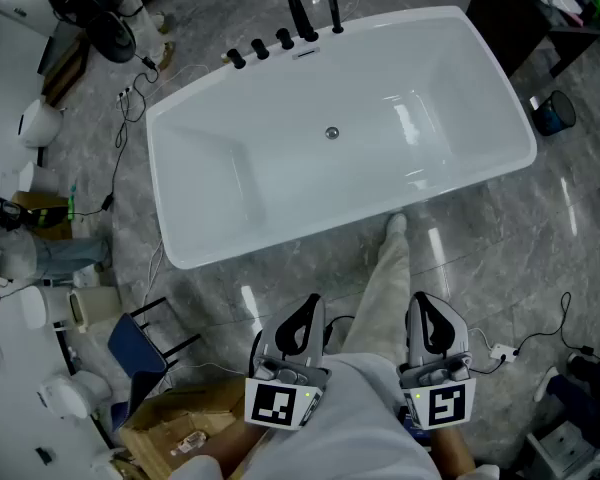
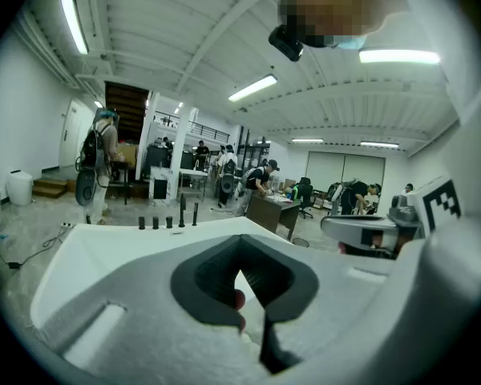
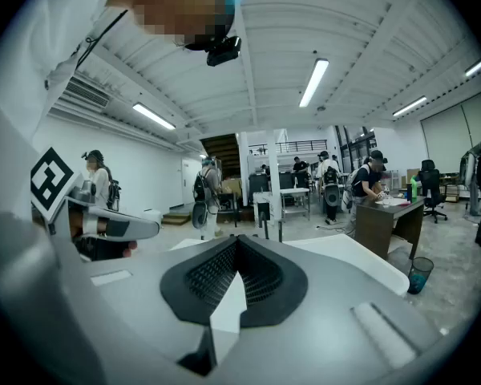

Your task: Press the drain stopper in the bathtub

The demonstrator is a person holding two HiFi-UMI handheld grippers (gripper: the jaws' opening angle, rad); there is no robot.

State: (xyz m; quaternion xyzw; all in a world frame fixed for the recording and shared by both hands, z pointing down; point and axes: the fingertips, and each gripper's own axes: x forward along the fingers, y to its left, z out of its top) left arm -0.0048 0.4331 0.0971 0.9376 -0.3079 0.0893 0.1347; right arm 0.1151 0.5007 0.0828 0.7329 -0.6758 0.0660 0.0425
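Sitting in bathtub (image 1: 280, 173): drain stopper (image 1: 332, 133).

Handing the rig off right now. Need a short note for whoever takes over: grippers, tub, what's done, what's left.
Left gripper: jaws together, nothing in them, held close to the body, short of the tub.
Right gripper: the same, jaws together and empty, beside the left one.
Bathtub: on the floor just ahead, nothing lying in it. The drain stopper sits mid-floor, toward the tap side, with nothing touching it. Whether it is up or down cannot be told from here.
Done: nothing; neither gripper is over the tub.
Left: reach over the near rim, bring one gripper down on the stopper and press it.
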